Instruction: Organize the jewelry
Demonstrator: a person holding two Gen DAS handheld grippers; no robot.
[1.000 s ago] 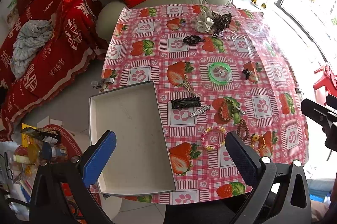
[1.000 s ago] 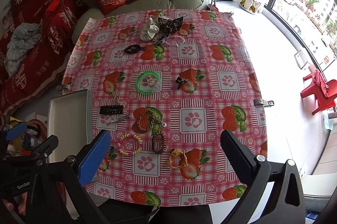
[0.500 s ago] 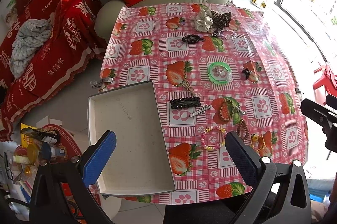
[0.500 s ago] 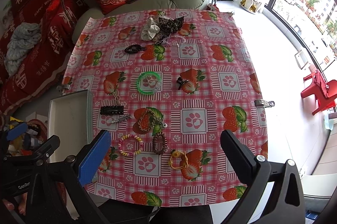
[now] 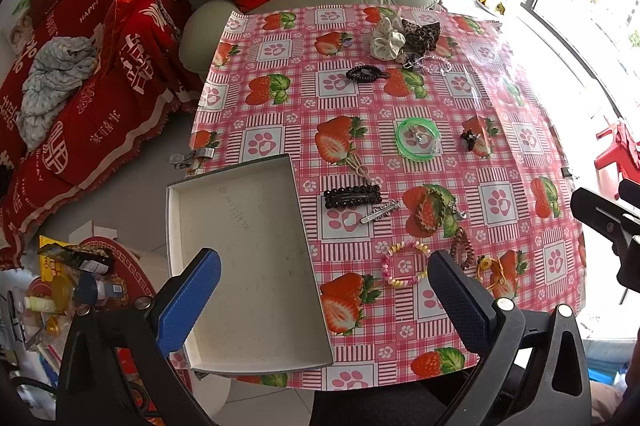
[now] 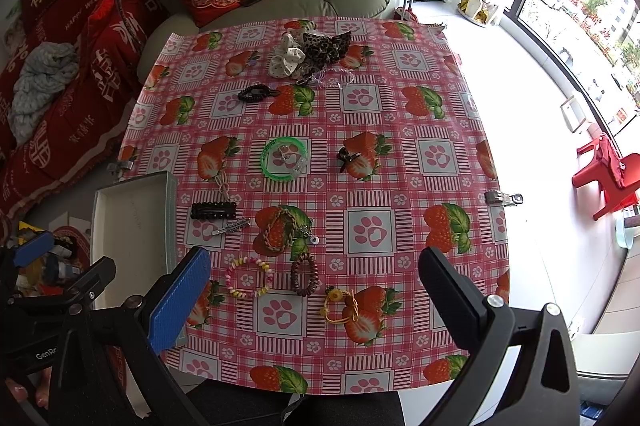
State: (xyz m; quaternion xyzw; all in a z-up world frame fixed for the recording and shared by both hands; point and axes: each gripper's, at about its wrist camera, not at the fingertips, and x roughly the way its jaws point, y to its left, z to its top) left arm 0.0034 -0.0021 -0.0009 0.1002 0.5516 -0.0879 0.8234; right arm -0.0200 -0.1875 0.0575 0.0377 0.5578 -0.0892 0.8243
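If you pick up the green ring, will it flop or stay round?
The green ring looks like smooth, see-through plastic lying flat in a clean circle, so it probably stays stiff. Probably light, and it might be slippery. Tipped on edge, it could roll.

light: bright daylight from window (image 6: 580, 38) at right | glare: table's (image 5: 500, 74) far right corner washed out | focus: sharp | edges: strong fisheye bending, dark corners

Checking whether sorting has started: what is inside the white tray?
Nothing: the white tray shows only its bare floor. The left gripper's blue finger covers its near left corner.
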